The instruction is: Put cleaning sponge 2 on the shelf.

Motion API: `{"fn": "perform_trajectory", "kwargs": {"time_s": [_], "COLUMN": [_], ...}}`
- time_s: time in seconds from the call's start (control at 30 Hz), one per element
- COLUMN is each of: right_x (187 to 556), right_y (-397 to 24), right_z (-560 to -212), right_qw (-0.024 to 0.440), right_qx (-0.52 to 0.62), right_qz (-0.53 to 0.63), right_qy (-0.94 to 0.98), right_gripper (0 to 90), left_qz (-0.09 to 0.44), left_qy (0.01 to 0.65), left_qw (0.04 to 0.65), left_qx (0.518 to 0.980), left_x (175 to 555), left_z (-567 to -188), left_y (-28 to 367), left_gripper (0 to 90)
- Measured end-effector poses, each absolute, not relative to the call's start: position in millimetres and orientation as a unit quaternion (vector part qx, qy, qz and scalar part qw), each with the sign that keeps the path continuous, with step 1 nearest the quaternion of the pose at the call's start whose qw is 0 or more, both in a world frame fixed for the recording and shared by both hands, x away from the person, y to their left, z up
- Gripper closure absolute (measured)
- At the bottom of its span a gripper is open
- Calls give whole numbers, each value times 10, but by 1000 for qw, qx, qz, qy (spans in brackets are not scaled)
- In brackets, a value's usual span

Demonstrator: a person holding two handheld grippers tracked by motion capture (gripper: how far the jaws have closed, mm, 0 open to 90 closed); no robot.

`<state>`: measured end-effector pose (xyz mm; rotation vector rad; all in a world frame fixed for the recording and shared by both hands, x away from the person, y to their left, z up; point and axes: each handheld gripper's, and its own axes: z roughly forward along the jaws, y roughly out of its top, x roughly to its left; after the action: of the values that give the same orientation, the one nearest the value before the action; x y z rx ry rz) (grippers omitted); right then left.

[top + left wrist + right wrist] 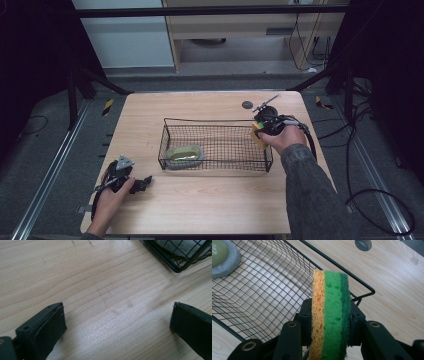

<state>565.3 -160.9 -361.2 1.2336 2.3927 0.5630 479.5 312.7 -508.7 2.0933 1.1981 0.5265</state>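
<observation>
One sponge (184, 153) already lies in the wire basket (215, 123), we judge, while our right gripper (329, 320) clamps a second sponge (330, 315) at the rim, and our left gripper (117, 322) rests wide apart.

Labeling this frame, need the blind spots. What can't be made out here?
- Sponge: its lower end, right gripper view, hidden between the jaws and cut by the bottom edge.
- Green object on the grey pad: high view too small to identify; right gripper view cuts it at the corner.
- Left gripper: jaw opening, high view, too small.
</observation>
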Motion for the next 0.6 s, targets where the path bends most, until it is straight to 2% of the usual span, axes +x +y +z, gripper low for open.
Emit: {"fn": "perform_trajectory", "kwargs": {"time_s": [0.6], "right_x": [5677], "right_y": [-1635], "right_z": [-3799], "right_qw": [181], "right_qx": [443], "right_qz": [192], "right_qy": [857], "right_gripper": [642], "left_qz": [202], "left_qy": [458], "left_qw": [331], "left_qx": [800], "left_x": [4795], "left_z": [-5088], "left_y": [3127], "left_gripper": [0]}}
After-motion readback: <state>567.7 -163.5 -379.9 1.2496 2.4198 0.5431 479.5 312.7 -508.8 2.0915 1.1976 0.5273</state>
